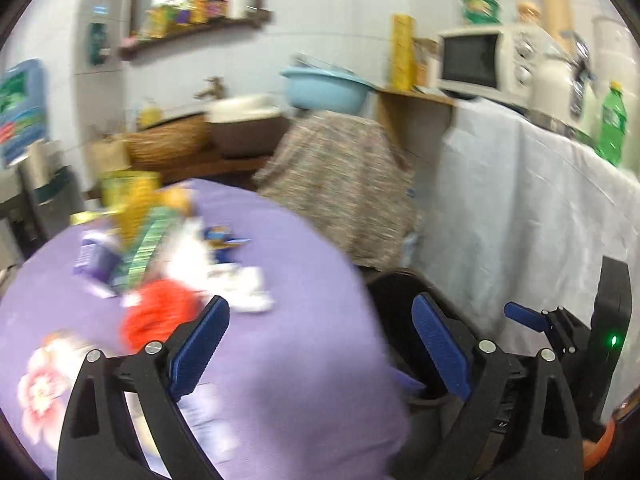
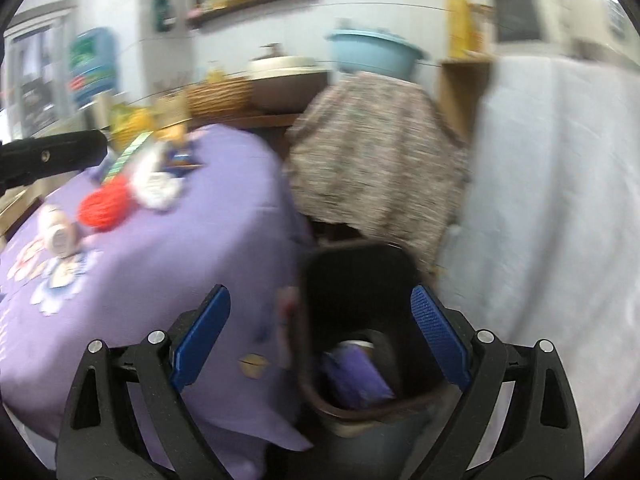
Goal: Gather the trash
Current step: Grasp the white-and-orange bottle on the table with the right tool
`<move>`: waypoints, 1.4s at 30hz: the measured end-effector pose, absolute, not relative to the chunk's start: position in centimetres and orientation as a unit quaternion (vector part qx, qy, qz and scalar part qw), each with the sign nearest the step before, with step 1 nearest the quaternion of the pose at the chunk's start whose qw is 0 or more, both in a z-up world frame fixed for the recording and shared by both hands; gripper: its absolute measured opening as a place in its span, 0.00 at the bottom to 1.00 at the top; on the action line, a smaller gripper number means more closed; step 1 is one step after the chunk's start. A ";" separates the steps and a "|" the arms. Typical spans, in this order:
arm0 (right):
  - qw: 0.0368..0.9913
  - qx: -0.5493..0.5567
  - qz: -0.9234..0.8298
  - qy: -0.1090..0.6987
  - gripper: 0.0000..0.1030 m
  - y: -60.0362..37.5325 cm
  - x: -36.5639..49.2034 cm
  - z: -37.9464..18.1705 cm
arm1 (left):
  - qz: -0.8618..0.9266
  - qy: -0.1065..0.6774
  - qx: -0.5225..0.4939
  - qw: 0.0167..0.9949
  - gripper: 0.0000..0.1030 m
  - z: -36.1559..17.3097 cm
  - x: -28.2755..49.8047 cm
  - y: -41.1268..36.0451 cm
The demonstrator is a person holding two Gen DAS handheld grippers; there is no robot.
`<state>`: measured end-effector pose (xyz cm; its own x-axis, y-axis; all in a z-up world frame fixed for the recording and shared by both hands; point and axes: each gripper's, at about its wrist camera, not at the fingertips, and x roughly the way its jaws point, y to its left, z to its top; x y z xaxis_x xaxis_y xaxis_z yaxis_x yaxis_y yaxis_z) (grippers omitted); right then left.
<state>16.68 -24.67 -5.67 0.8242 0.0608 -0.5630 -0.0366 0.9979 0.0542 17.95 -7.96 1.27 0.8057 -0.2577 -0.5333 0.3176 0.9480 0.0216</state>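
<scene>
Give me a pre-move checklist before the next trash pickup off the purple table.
1. Left gripper jaws apart, nothing between them: ok.
2. Right gripper jaws apart and empty: ok.
3. Trash bin open beside the table, a purple item already inside: ok.
4. Trash left on the purple tablecloth: red crumpled item, white wrappers, green and yellow packs: ok, targets present.
5. Image sharpness for choosing a grasp point: not ok, both views motion-blurred.
6. Whether the small cup lying on its side is trash: cannot tell.
</scene>
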 end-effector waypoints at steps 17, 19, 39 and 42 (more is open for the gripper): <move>0.883 -0.121 0.325 0.317 0.88 -2.7 19.8 -1.3 | 0.109 0.274 -0.002 0.955 0.95 0.5 13.3 14.2; 0.867 -0.147 0.349 0.324 0.88 -0.1 20.2 -1.0 | 0.125 0.275 -0.010 0.953 0.95 0.5 12.8 16.1; 0.734 -0.438 0.365 0.369 0.75 17.5 26.4 -5.1 | 0.186 0.291 -0.032 0.938 0.95 -1.1 10.7 22.8; 0.725 -0.445 0.366 0.376 0.65 17.5 26.5 -5.0 | 0.181 0.292 -0.030 0.939 0.95 -1.2 11.0 22.7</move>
